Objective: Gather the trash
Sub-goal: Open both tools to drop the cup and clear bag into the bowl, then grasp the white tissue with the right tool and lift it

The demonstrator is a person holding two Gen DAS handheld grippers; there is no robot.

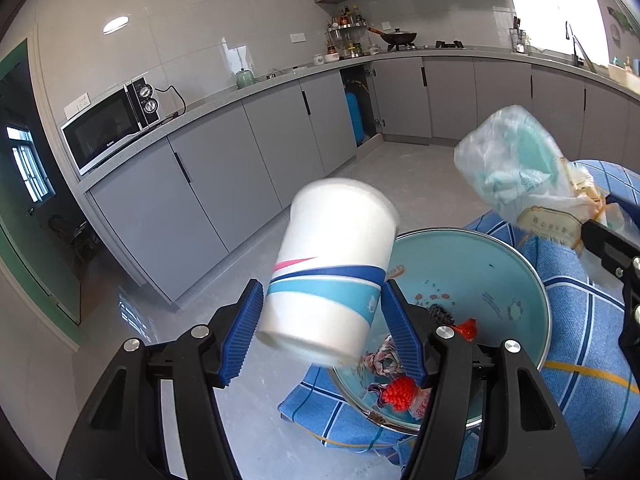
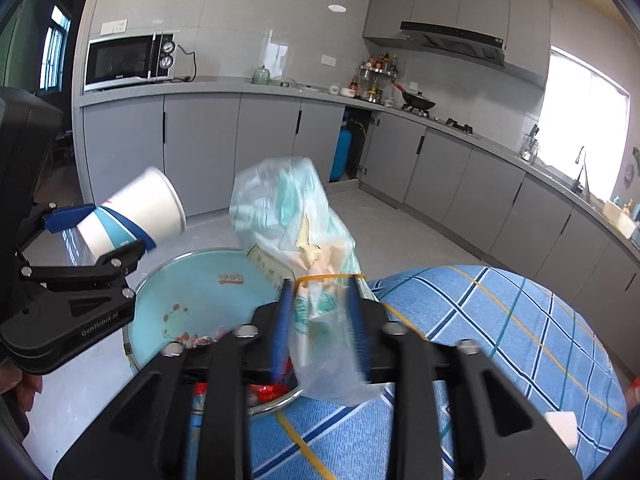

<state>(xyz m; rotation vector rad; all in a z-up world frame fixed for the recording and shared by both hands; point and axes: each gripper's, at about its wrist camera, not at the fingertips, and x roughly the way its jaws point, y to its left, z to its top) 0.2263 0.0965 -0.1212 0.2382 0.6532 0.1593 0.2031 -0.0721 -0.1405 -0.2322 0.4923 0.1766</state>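
The paper cup point(image 1: 332, 272) is smeared by motion, its rim soft and its printed stripes streaked; its lower side hides the near rim of the basin point(image 1: 496, 264). The plastic bag point(image 2: 296, 236) is blurred too, so the print on its label cannot be read, and in the right wrist view it covers the basin's right side. The scraps in the basin point(image 1: 400, 392) are partly hidden behind the left hand-held gripper point(image 1: 320, 332) and too jumbled to name. The right hand-held gripper point(image 2: 320, 320) has blurred blue pads point(image 2: 280, 328). The checked cloth point(image 2: 520, 340) is cut off by the picture's edge. Bottles on the far rack point(image 1: 348, 36) are too small to identify.
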